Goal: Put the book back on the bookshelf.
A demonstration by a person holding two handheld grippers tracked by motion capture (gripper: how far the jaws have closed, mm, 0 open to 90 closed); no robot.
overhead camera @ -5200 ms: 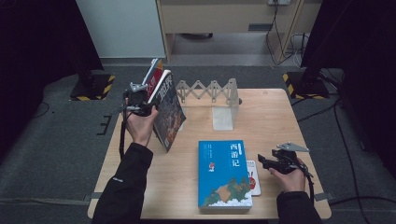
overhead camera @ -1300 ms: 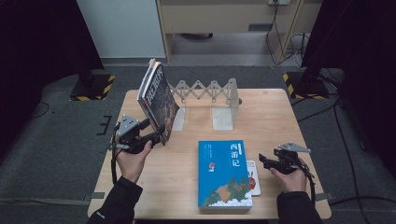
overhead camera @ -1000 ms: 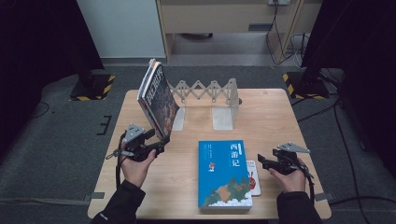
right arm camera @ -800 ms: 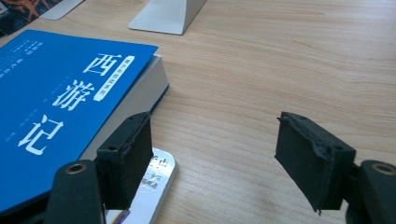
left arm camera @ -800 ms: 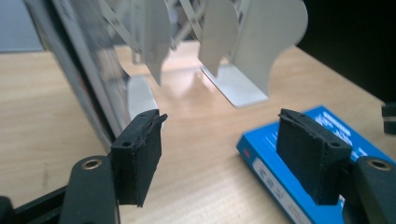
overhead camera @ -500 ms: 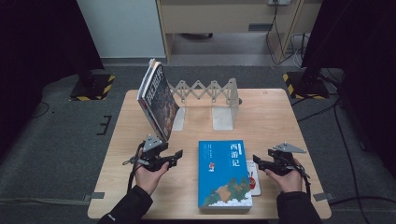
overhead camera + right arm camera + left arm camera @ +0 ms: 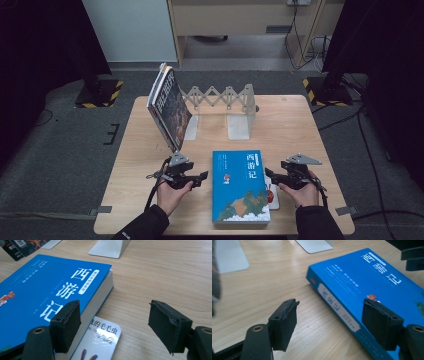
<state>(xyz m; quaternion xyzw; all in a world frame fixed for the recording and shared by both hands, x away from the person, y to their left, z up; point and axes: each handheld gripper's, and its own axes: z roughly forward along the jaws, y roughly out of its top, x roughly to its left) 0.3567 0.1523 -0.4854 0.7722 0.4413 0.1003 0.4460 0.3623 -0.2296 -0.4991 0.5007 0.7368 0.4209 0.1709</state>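
A thick blue book [image 7: 240,185] lies flat at the table's front middle, on top of a thin white booklet [image 7: 272,195]. My left gripper [image 7: 200,176] is low at the book's left edge. It is open, and the spine [image 7: 337,305] lies just beyond its jaws. My right gripper [image 7: 270,175] is open at the book's right edge, with the page edge and the booklet [image 7: 100,337] before its jaws. A dark-covered book [image 7: 170,107] leans upright at the left end of a silver expanding rack [image 7: 220,97].
The wooden table [image 7: 310,125] has bare room on its right and left sides. The rack's white end plates [image 7: 239,127] stand behind the blue book. Grey floor, dark stands and cables surround the table.
My left hand let go of the dark book, which now leans in the rack, and came down and rightward to the blue book's left edge. The right hand has stayed put.
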